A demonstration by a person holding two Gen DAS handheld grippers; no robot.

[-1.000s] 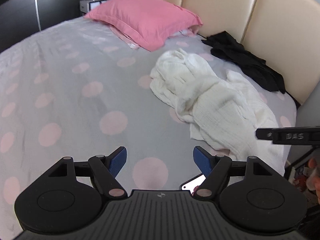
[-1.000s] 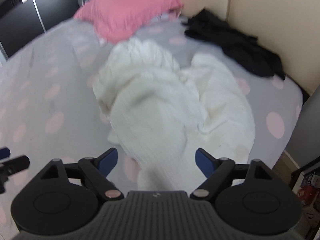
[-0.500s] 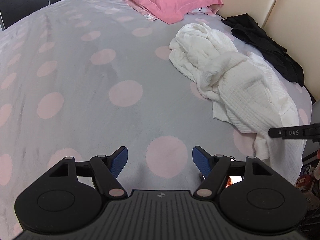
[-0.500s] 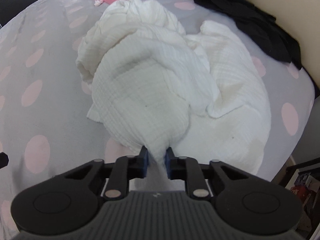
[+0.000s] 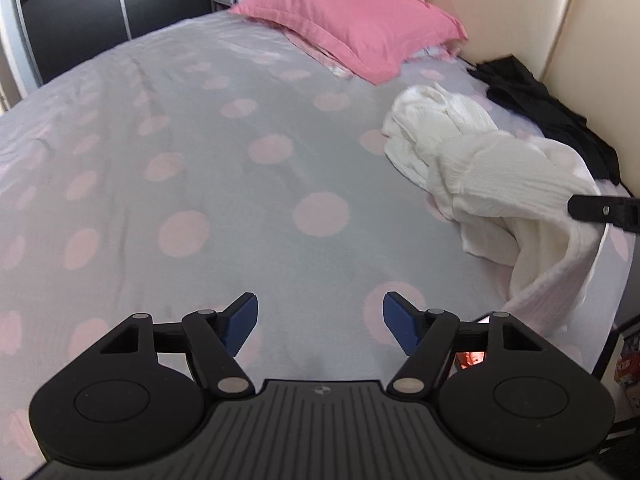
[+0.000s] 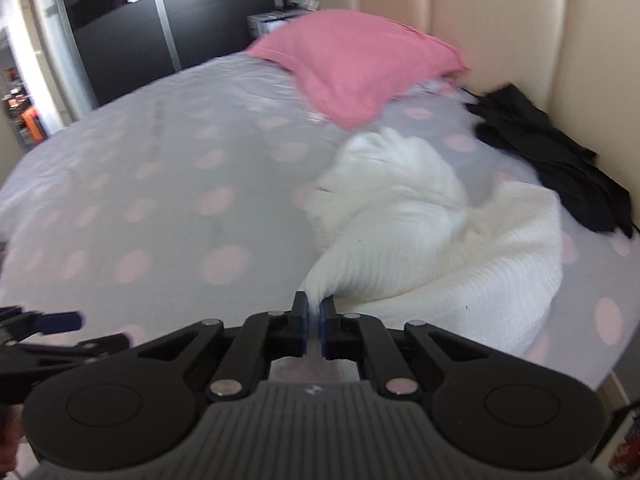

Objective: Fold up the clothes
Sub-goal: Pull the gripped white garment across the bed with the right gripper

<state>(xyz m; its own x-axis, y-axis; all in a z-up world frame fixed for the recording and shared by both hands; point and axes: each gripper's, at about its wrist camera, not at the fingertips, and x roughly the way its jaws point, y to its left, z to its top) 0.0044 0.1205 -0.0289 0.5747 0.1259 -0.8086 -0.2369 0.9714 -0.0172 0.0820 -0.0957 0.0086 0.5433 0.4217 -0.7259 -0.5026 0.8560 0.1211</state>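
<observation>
R gripper: my right gripper is clamped on a pinch of the crumpled white waffle-weave garment; blue pads nearly together w/ cloth between them. Cloth pulls up into a cone toward the jaws.
L gripper: my left gripper is spread wide, nothing between the blue pads, hanging over bare sheet at 6 o'clock in the left wrist view.
Garment pos: on the grey bedsheet w/ pale pink polka dots, at 3 o'clock in the left view, near the bed's edge. Far end bunched in a lump toward 1 o'clock; near end lifted off the sheet & draping down at 4 o'clock. Partly raised, rest lying on the bed.
R tool seen from L cam: black finger tip at the 3 o'clock edge, touching the white cloth.
L tool seen from R cam: blurred blue pad + black linkage at 9 o'clock, well apart from the garment.
Other clothes: black crumpled garment at 2 o'clock, against the padded cream headboard, just beside the white one; can't tell if they touch.
Pillow: pink rectangular fabric pillow at 12 o'clock, near the white lump, apart from it.
Background: dark glossy wardrobe doors at 11 o'clock.
Blur: right view smeared, fine detail unclear.
</observation>
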